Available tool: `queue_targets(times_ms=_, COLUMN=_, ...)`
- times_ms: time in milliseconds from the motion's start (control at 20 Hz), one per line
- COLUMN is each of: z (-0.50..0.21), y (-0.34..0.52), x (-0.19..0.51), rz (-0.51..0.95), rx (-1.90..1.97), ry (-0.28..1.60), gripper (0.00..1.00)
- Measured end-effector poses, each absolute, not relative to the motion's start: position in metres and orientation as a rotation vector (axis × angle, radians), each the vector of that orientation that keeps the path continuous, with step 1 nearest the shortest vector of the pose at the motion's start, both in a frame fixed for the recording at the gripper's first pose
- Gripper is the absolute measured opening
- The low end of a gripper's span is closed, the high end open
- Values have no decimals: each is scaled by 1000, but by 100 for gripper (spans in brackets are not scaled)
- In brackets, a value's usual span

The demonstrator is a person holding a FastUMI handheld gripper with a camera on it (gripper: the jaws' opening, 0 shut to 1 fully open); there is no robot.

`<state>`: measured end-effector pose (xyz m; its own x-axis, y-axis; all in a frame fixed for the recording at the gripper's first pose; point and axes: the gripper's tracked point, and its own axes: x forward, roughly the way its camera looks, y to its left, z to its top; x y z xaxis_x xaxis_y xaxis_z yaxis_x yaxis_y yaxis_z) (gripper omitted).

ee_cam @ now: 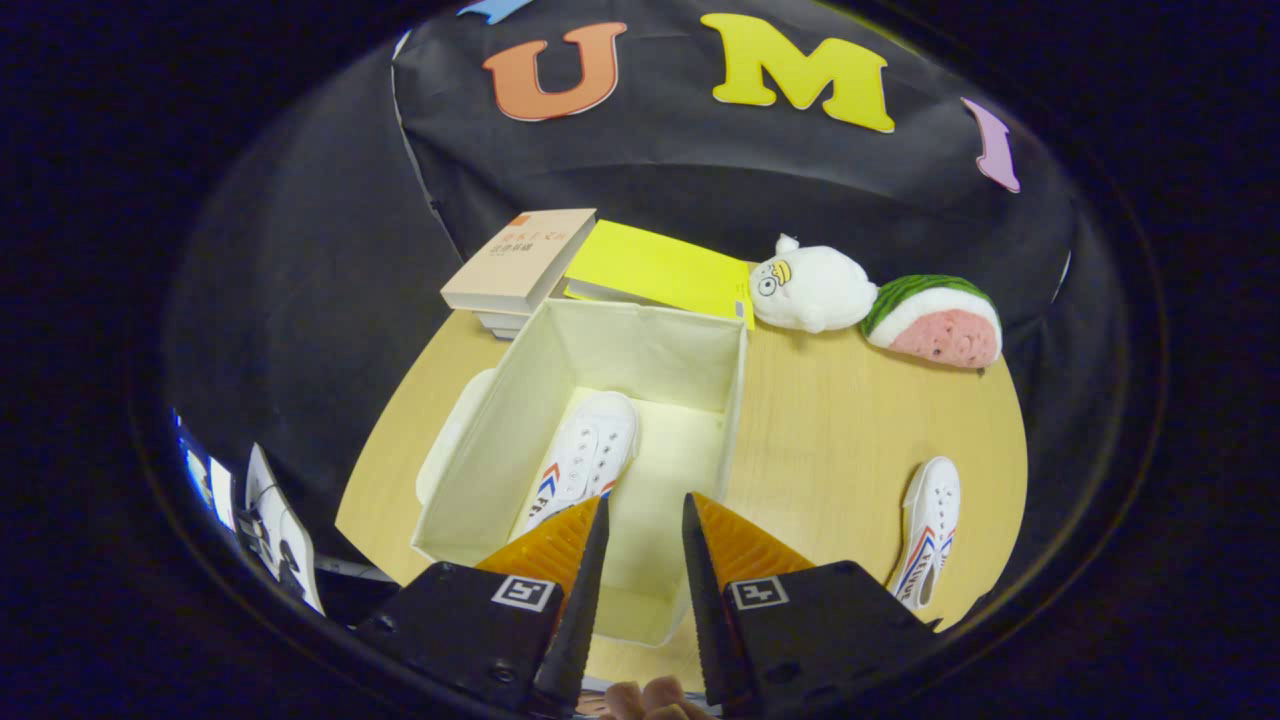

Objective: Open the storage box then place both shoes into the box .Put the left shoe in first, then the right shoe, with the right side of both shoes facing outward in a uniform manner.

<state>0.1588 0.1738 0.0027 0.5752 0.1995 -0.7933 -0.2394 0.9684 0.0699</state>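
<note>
A cream fabric storage box (520,400) stands open on the round wooden table (830,420). One white shoe (590,452) with red and blue stripes lies inside it along the left wall, toe pointing away. My gripper (645,512) hovers above the box's near side, open, nothing between its fingers. The left fingertip (585,530) overlaps the shoe's heel in view. A second white shoe (930,530) of the same kind lies on the table to the right of the box, beyond the right finger. The box's lid (450,435) peeks out at its left side.
Behind the box lie a stack of books (520,265) and a yellow book (665,270). A white plush toy (810,288) and a watermelon plush (935,320) rest at the back right. Bare tabletop lies between the box and the second shoe. A person's fingers (650,698) show beneath the gripper.
</note>
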Motion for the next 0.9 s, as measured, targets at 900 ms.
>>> queue_targets(times_ms=900, z=-34, y=-44, x=143, rz=114, rx=88, ry=915, gripper=83)
